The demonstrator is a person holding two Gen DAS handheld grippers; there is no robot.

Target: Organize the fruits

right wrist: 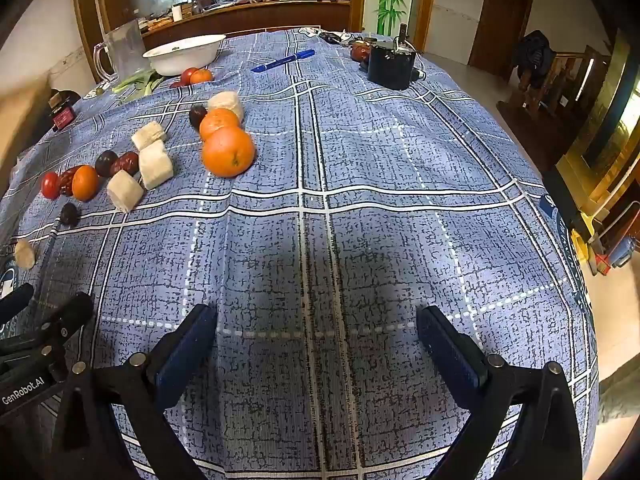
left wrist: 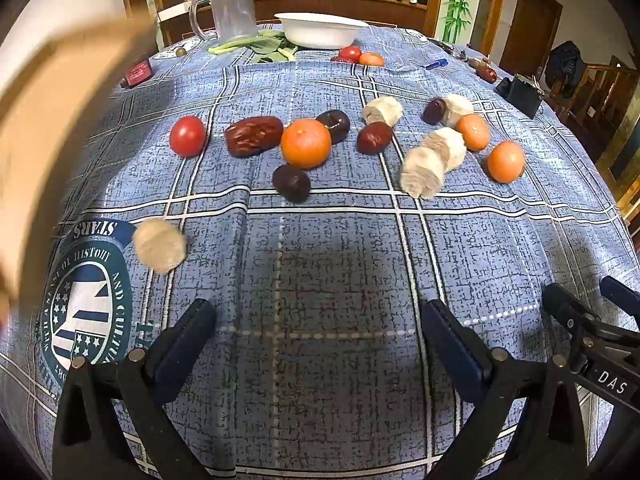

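Both grippers hang tilted down over a blue plaid tablecloth [left wrist: 320,240], side by side, and neither touches any fruit. The left gripper [left wrist: 320,332] has its jaws spread wide with only bare cloth between them; the right gripper [right wrist: 318,332] stands equally released, also over bare cloth. The fruits lie scattered across the middle of the table, beyond both tools. In the left wrist view, a red tomato [left wrist: 187,136] sits at the left end of the group, well apart from a large wrinkled red date [left wrist: 254,136] to its right. A large orange [left wrist: 306,143] touches that date, with a dark plum [left wrist: 334,125] just behind it and another dark fruit [left wrist: 291,183] just in front. Further right lie a red-brown date [left wrist: 374,137], several pale peeled chunks [left wrist: 434,160] and two smaller oranges [left wrist: 473,131] [left wrist: 505,161]. One pale chunk [left wrist: 160,245] lies alone nearer the left gripper, beside a printed round emblem [left wrist: 86,308]. At the far end stand a white bowl [left wrist: 322,30], a clear plastic pitcher [left wrist: 232,10] and some leafy greens [left wrist: 256,48], with a tomato and an orange just beside the bowl. A blue pen [right wrist: 284,61] and a dark box-shaped object [right wrist: 391,64] lie toward the far right in the right wrist view.
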